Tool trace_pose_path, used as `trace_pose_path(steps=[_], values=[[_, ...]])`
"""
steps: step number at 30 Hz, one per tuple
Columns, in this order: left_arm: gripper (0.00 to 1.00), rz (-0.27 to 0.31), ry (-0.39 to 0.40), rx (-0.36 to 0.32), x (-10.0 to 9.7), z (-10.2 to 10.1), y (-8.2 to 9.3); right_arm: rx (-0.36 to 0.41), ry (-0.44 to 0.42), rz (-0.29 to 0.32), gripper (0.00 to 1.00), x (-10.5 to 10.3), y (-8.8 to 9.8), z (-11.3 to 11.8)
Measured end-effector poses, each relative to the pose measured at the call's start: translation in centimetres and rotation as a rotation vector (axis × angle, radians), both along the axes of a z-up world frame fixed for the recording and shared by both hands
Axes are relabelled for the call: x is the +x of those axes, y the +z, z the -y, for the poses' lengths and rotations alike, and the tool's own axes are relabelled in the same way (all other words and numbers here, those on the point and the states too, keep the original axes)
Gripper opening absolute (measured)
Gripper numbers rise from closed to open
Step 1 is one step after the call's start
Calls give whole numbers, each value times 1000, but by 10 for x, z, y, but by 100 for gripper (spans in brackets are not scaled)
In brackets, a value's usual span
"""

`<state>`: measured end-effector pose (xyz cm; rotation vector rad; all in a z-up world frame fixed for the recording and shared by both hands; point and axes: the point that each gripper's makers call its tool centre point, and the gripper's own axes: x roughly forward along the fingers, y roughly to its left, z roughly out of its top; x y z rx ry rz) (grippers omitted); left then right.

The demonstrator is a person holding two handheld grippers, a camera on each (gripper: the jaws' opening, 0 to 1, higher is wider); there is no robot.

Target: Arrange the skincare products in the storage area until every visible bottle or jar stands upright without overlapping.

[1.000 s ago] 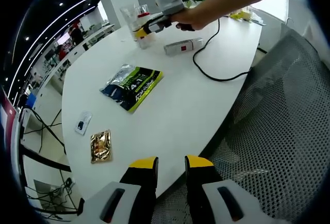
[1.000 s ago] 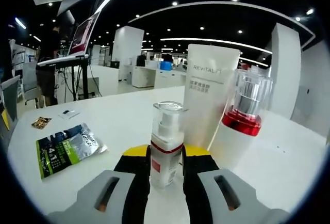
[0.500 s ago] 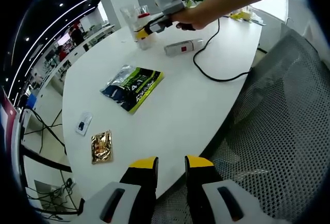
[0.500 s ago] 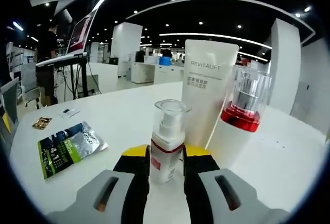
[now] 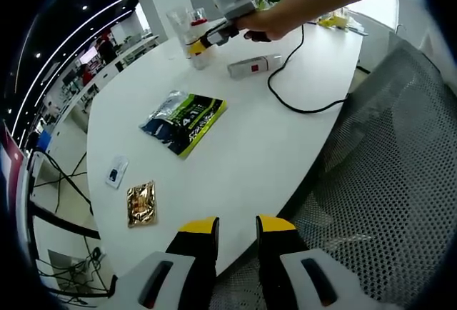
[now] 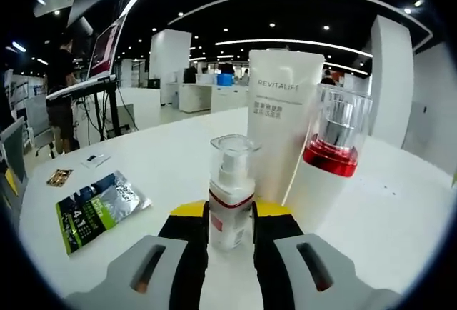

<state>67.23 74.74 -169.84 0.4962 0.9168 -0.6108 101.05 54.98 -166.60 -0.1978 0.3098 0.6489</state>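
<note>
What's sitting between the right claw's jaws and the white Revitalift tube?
A small pump bottle, upright between the jaws, with the white tube just behind it, in the right gripper view.

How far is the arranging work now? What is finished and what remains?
Done: the white tube and red-collared bottle stand upright side by side. In hand: the right gripper is shut on the small pump bottle, upright before them. Left: release it standing; the left gripper hangs open near the table edge.

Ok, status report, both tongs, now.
Right tongs shut on small pump bottle, upright on table. Left tongs open, idle at table edge. Tube and red-banded bottle stand close behind.
</note>
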Motion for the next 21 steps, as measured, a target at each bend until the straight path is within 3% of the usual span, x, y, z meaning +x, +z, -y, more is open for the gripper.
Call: trace_pose_path(steps=[9,13,21], values=[[21,6,2,-1,1,0,1,4,-7,-14,22,1,-1,4],[21,9,1,-1,1,0,1,31,-20,-29,34,-1,0,4],[21,16,1,-1,2,-1,2,21,-26,-45,25,-11,-2,13]])
